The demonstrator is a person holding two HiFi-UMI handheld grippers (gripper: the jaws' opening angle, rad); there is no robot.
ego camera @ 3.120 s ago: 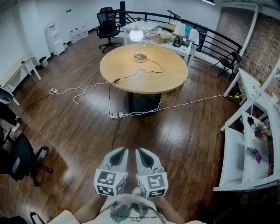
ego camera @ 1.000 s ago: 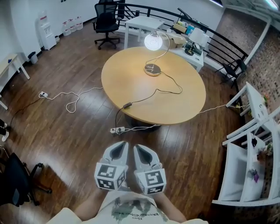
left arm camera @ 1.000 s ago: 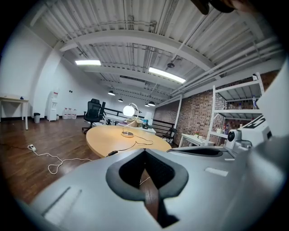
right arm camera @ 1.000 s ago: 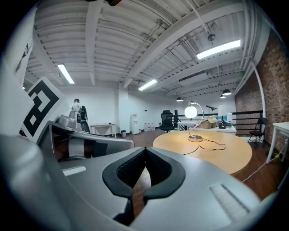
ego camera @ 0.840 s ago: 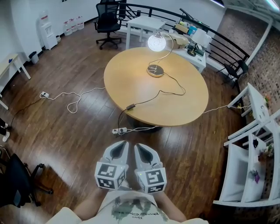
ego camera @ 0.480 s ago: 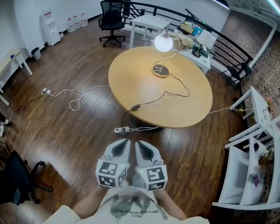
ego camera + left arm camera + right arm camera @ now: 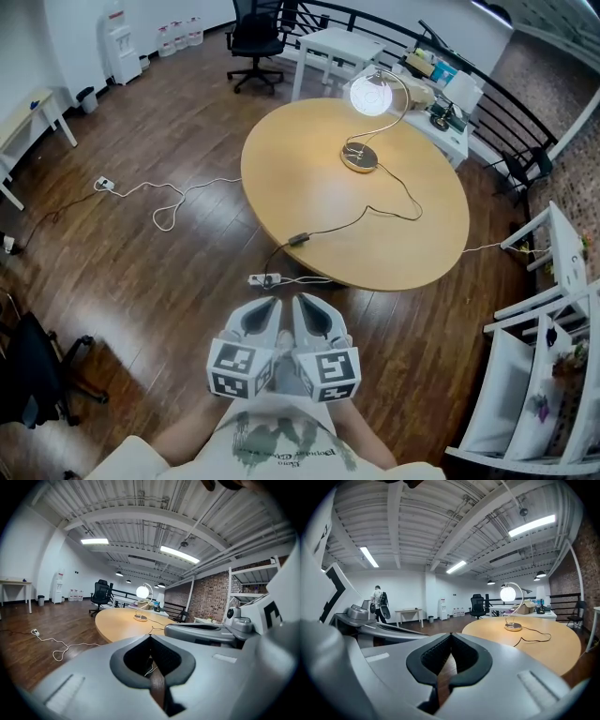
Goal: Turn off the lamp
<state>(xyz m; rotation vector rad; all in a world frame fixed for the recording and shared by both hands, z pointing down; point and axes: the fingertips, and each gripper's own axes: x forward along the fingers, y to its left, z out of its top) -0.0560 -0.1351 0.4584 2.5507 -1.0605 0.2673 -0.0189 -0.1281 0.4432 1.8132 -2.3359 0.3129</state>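
Standing lit at 1 o'clock: lamp [image 7: 370, 96] on round wooden table [image 7: 300, 173], cord [image 7: 323, 231] trailing off edge to dark plank floor [image 7: 141, 272]. Office chair [image 7: 255, 36] at 11 o'clock. Left gripper [image 7: 266, 307] and right gripper [image 7: 307, 307] at 6 o'clock, side by side, jaws clenched on nothing.

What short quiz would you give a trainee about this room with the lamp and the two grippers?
1. True or false: the lamp is lit.
2. How many lamps stand on the round table? A: none. B: one. C: three.
3. Fill in: the left gripper and the right gripper are both ____, with nothing between their jaws.

Key: 1 true; 2 B; 3 shut.
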